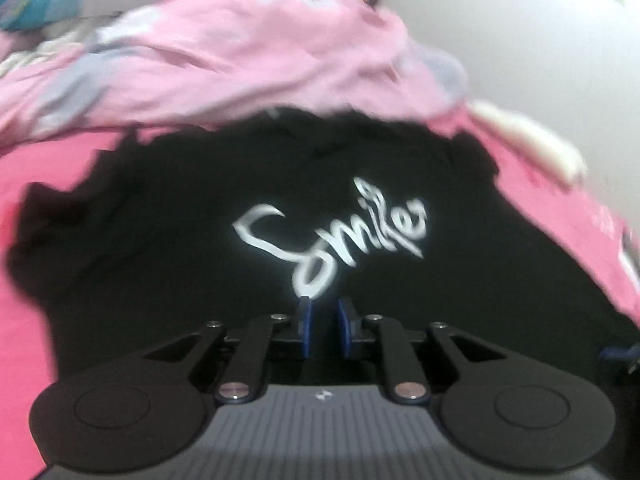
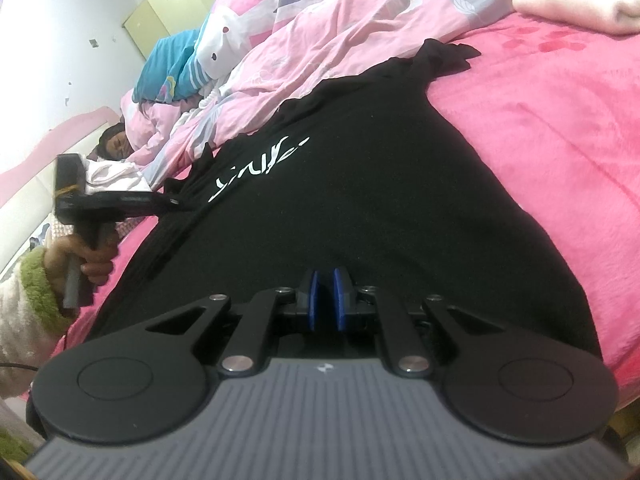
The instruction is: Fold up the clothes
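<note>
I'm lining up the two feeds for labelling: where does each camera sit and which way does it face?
Left wrist: on the left gripper, looking down over the black shirt toward the pink quilt.
Right wrist: on the right gripper, jaws nearly together, facing across the shirt; shows the left hand and green cuff.
Shared: shirt, white lettering, quilt, pink bedspread.

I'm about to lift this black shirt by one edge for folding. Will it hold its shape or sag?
The black shirt will probably sag: it lies flat on the pink bedspread with ripples along its far edge, like thin, floppy cloth. It looks light. It may drag a little, since the bedspread looks fuzzy.
</note>
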Motion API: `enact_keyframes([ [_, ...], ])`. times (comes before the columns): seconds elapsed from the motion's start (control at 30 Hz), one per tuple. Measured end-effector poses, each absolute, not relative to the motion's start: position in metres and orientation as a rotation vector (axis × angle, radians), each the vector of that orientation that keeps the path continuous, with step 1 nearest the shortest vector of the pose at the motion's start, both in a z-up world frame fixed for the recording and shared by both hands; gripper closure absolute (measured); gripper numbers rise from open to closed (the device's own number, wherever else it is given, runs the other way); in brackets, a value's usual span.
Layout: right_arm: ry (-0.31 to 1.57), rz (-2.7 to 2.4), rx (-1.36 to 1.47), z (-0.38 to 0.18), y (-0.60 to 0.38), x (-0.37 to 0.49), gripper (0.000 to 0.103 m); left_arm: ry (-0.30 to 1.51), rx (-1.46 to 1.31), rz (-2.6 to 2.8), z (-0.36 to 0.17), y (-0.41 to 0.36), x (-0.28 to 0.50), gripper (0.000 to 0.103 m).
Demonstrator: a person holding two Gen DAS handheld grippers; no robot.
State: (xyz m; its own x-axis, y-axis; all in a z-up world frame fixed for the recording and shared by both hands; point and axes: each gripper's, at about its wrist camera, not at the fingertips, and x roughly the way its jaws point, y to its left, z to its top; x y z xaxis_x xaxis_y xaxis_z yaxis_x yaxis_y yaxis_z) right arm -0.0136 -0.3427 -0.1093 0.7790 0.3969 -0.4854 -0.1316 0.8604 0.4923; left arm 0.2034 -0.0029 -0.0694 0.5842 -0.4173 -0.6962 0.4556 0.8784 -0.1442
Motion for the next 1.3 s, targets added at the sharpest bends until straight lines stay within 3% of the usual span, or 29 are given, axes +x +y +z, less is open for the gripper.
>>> enact_keyframes([
  [0.1,0.616,0.297,0.456,-0.109,-0.343,-0.014,0.097,0.796,0.040,-0.481,-0.077,-0.008,0.223,0.097],
  [0.27,0.619,0.303,0.465,-0.110,-0.344,-0.014,0.097,0.822,-0.035,-0.504,-0.073,0.008,0.239,0.098],
  [0.33,0.629,0.305,0.467,-0.108,-0.345,-0.014,0.097,0.827,-0.081,-0.528,-0.069,0.017,0.240,0.093],
  [0.4,0.656,0.308,0.447,-0.103,-0.343,-0.013,0.096,0.812,-0.123,-0.553,-0.061,0.029,0.234,0.072],
  [0.5,0.688,0.322,0.386,-0.081,-0.334,-0.007,0.091,0.777,-0.164,-0.602,-0.051,0.044,0.223,0.069],
  [0.73,0.771,0.472,0.206,-0.044,-0.249,0.068,0.091,0.770,-0.089,-0.430,-0.075,0.048,0.229,0.075],
  [1.03,0.827,0.576,-0.040,-0.066,-0.133,0.167,0.091,0.731,-0.170,-0.424,-0.085,0.062,0.228,0.075],
  [1.3,0.921,0.498,-0.237,-0.058,-0.189,0.097,0.092,0.734,-0.182,-0.423,-0.085,0.062,0.229,0.075],
])
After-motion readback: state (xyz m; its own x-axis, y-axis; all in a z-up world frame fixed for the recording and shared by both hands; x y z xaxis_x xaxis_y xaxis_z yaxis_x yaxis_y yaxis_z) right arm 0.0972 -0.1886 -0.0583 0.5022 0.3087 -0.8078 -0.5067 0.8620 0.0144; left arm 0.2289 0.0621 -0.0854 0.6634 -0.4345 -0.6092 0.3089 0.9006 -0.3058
